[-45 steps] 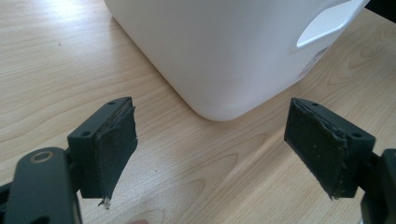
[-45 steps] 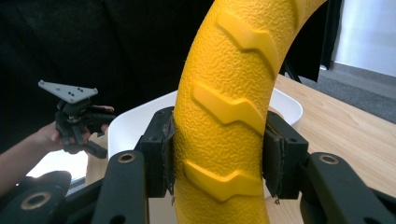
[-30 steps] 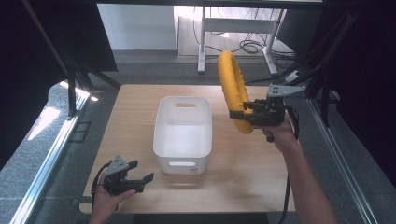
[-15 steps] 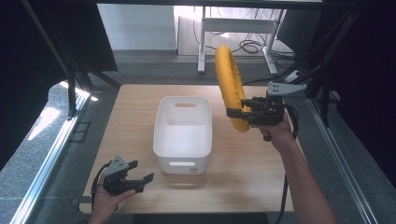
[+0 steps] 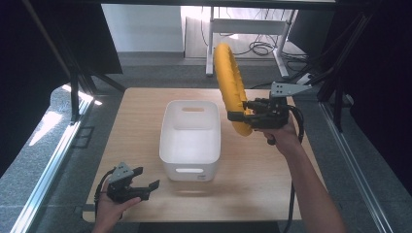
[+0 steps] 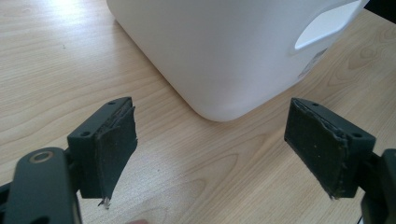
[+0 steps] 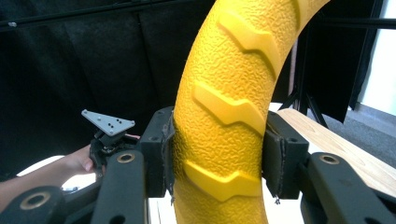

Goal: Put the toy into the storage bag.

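Observation:
A yellow rubber ring [image 5: 229, 82] with raised chevron treads stands on edge in the air, to the right of a white plastic bin [image 5: 190, 138] at the table's middle. My right gripper [image 5: 241, 115] is shut on the ring's lower part; its jaws press both sides of the textured ring [image 7: 224, 126]. My left gripper [image 5: 145, 187] rests open near the front left table edge, just short of the bin's near corner [image 6: 219, 60], with nothing between its pads [image 6: 114, 144].
The wooden table [image 5: 272, 189] has bare room on both sides of the bin. Black metal frame posts [image 5: 73, 73] stand at the left and right. A desk with cables [image 5: 257, 46] stands beyond the far edge.
The right gripper has carried the ring slightly left, closer to the bin's right rim. The left gripper has stayed in place.

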